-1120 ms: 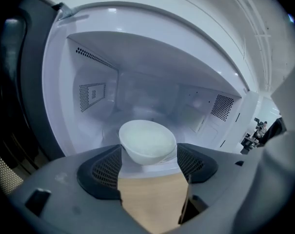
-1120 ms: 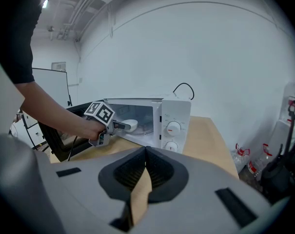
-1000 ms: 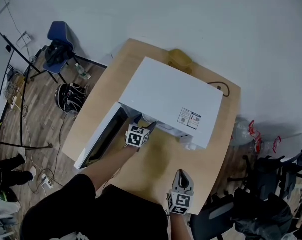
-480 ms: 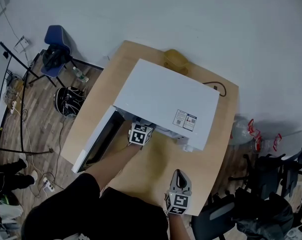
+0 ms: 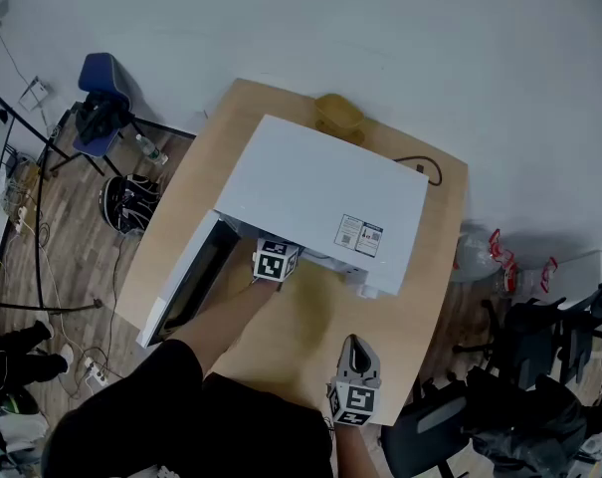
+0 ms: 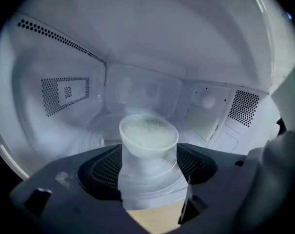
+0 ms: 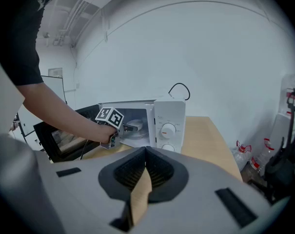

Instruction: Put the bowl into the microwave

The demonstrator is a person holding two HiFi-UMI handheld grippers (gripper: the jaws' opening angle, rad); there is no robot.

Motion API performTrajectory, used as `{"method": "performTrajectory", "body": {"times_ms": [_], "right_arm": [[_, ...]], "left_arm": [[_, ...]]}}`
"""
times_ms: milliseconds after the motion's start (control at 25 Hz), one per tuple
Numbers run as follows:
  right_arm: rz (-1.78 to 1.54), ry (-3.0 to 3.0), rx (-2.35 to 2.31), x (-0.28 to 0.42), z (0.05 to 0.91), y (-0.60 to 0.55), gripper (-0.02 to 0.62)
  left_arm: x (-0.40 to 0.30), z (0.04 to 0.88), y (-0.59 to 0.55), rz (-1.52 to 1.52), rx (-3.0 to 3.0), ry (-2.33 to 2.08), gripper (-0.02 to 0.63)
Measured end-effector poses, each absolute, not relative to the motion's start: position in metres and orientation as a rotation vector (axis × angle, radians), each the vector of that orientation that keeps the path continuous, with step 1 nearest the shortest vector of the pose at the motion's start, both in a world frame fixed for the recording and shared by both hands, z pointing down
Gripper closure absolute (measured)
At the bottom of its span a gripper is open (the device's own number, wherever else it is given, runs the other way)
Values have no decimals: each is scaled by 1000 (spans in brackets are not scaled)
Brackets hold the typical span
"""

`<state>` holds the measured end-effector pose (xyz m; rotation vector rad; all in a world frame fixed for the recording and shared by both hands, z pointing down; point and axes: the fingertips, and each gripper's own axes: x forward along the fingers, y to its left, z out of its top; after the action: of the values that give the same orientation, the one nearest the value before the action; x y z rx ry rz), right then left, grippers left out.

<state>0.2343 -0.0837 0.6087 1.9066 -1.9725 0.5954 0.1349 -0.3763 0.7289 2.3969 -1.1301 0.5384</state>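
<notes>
A white microwave (image 5: 320,202) stands on the wooden table (image 5: 420,297), its door (image 5: 186,277) swung open to the left. Inside its lit cavity a white bowl (image 6: 148,134) filled with something white and grainy sits over the glass turntable, and my left gripper (image 6: 148,167) is shut on the bowl's lower sides. From the head view only that gripper's marker cube (image 5: 276,260) shows at the opening. The right gripper view shows the bowl (image 7: 134,123) inside the microwave (image 7: 169,113). My right gripper (image 5: 355,352) hovers near the table's front edge, shut and holding nothing.
A yellowish object (image 5: 338,113) lies behind the microwave, and a black cable (image 5: 430,172) loops at its back right. Clear water bottles (image 5: 475,252) and a dark office chair (image 5: 539,347) stand right of the table. A blue chair (image 5: 100,78) and stands are at far left.
My left gripper has pushed forward into the microwave with the bowl, which is now hidden under the top in the head view. The right gripper has stayed put.
</notes>
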Motion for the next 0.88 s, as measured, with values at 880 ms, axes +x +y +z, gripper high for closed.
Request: {"method": "performTrajectory", "body": {"times_ms": [880], "right_arm": [[457,-2004,1992,161,562,-5,535]], "left_arm": [[30,641,-195,365,2484,-1042,256]]}}
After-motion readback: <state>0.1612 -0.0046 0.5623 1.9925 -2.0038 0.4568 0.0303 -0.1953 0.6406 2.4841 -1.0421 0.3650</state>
